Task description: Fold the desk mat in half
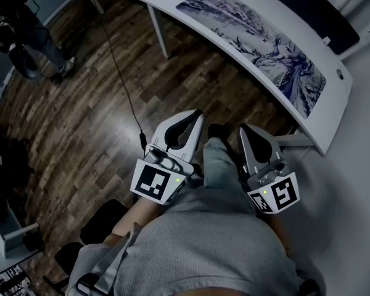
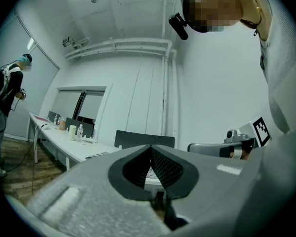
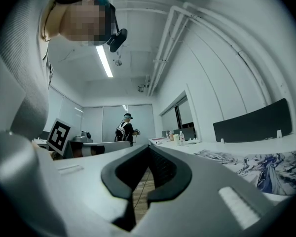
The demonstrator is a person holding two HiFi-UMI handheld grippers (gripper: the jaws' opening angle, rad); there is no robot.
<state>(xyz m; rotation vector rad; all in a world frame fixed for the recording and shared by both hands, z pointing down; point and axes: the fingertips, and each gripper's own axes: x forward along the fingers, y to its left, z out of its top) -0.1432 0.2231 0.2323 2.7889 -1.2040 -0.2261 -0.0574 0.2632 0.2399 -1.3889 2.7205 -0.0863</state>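
L hand-held gripper (image 1: 195,116) & R hand-held gripper (image 1: 244,130) both clenched, nothing btwn jaws.

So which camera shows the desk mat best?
The head view: the whole desk mat lies flat, seen from above. The right gripper view catches part at a low angle; the left gripper view, none clearly.

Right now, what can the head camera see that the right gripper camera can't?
Only the head view shows the desk mat end to end, flat and unfolded, plus the marker cube on the right gripper. Only the right gripper view shows the ceiling light and distant bottles. Both show the mat, the white table, the left gripper and the wood floor.
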